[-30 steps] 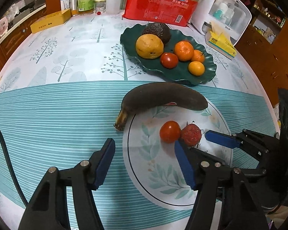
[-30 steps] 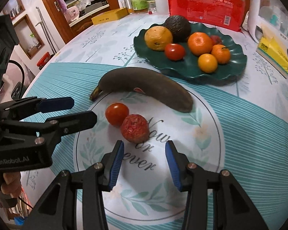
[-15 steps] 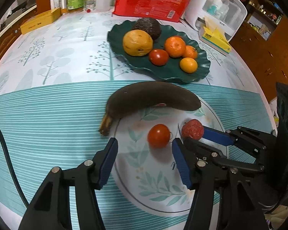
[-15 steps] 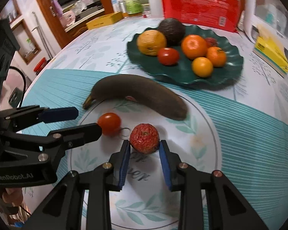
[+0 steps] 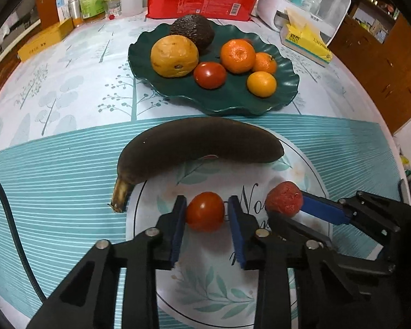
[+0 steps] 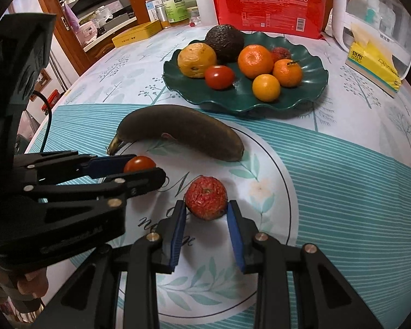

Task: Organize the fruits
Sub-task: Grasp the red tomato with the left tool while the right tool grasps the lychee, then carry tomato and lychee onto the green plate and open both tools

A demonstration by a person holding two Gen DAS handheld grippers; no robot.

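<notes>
Gripping simultaneously: left gripper (image 5: 205, 213) clenched on tomato (image 5: 204, 211), right gripper (image 6: 207, 213) clenched on wrinkled red fruit (image 6: 206, 198); excess squeeze risks bursting soft skins.

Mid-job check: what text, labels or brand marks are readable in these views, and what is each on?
"一次性纸杯": red package behind the green plate.
"No…" and "ne…", partly covered cursive: placemat.
Yellow tissue pack: logo too blurred.
Green-labelled bottle: print too small.
Yellow box: print too small.
Embossed brand on left gripper: unreadable.
</notes>
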